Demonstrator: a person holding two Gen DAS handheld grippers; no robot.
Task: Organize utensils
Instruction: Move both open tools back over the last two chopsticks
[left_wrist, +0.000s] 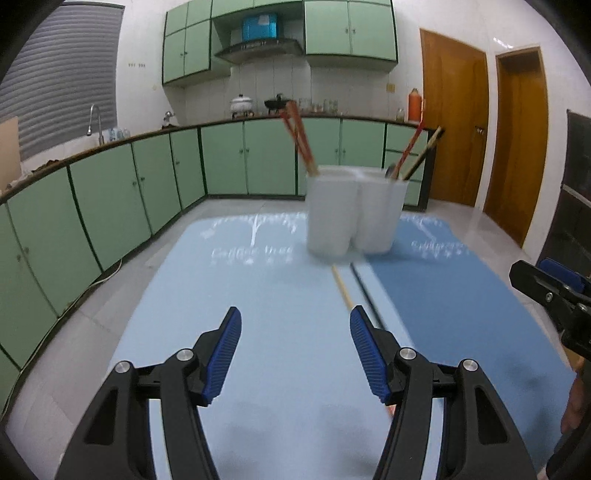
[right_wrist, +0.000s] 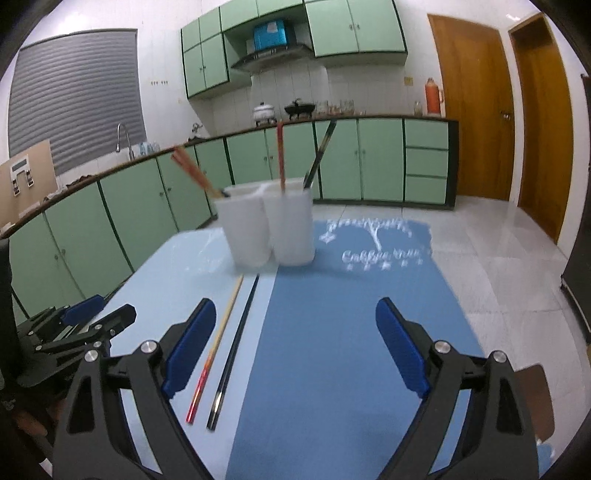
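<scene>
Both claws hang empty with their jaws apart, the left claw (left_wrist: 295, 354) and the wider-spread right claw (right_wrist: 295, 350) over the near half of the counter (right_wrist: 332, 332). Two loose chopsticks, a pale red-tipped one (right_wrist: 218, 343) and a black one (right_wrist: 234, 350), lie side by side along its middle, pointing toward the white holder (right_wrist: 269, 225) near the far edge, which already has several sticks upright. This looks like the reach for the next pickup, calling for one claw to drop over a single stick and close without nudging its neighbour.
</scene>
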